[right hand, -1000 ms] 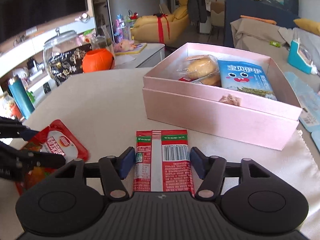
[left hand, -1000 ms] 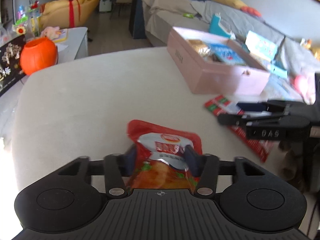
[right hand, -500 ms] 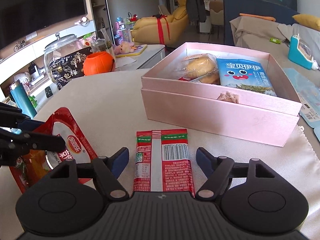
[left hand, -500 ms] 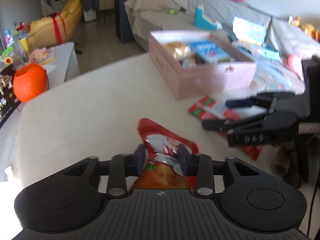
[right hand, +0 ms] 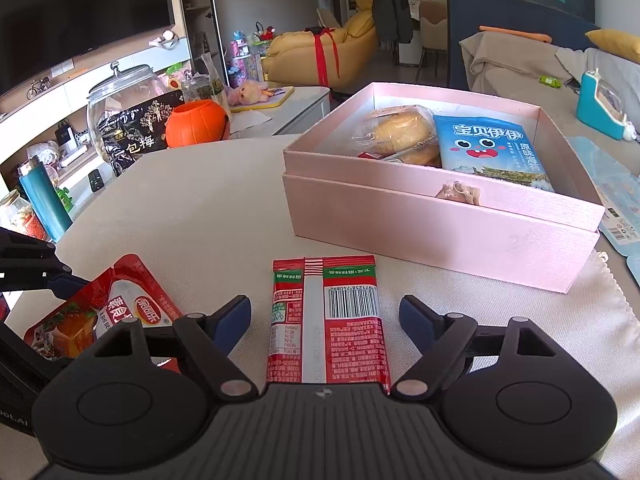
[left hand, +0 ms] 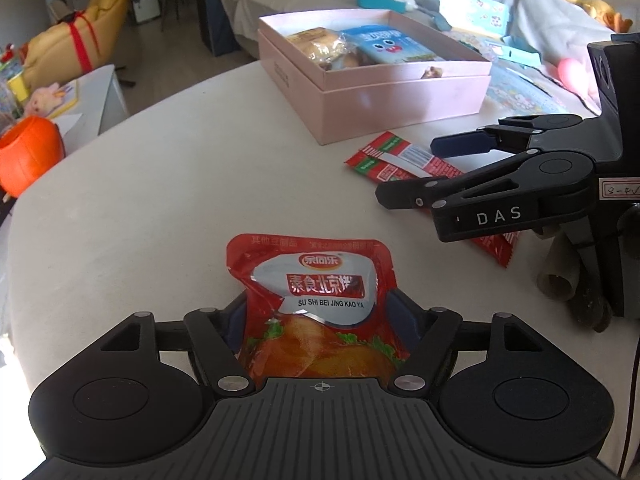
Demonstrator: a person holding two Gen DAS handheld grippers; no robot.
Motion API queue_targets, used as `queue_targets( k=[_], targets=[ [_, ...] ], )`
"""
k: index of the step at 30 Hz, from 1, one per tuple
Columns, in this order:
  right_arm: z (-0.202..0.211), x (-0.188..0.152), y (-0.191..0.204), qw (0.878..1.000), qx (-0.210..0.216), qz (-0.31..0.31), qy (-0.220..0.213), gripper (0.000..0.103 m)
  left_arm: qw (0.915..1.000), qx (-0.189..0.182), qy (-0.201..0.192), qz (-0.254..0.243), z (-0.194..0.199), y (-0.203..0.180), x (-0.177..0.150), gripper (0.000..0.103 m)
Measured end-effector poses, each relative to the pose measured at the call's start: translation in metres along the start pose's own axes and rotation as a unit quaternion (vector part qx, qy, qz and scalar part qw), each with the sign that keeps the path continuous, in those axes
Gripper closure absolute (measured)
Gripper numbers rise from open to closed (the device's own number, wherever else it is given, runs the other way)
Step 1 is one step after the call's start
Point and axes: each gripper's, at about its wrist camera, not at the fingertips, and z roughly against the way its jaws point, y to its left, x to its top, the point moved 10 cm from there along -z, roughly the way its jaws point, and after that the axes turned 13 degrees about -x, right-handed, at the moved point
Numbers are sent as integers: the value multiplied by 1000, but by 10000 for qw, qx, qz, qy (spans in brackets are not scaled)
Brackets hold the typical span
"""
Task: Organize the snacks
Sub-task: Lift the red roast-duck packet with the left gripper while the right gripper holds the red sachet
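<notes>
The left gripper (left hand: 318,312) tilts downward, jaws opening around one red pouch (left hand: 320,308) lying on the bench (left hand: 180,184). The right gripper (right hand: 325,318), jaws opening, straddles one red-green packet (right hand: 326,320) untouched, near one pink box (right hand: 440,220).

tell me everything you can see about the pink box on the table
The pink box is a shallow rectangular gift box, cardboard by the look of it with a faint satin sheen. It sits open and flat on the table, its tray seemingly nested in a slightly wider pink base or lid. Inside lie wrapped round buns, a blue cartoon-faced packet and a small red wrapper, barely visible. A small bow-like tab sits on its near wall. Neither gripper touches it; the red barcode packet lies just in front of it, apart.
</notes>
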Motion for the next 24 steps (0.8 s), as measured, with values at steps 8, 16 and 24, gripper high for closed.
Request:
queue_targets(
  k=[8, 16, 24],
  targets=[
    [0, 0, 0, 10000, 2, 3, 2, 20, 9999, -30, -33, -107, 2, -4, -2, 25],
    [0, -1, 0, 10000, 0, 10, 8, 19, 9998, -28, -106, -138, 5, 2, 2, 38],
    [0, -1, 1, 10000, 2, 13, 10, 18, 9974, 127, -445, 555, 16, 33, 0, 41]
  ],
)
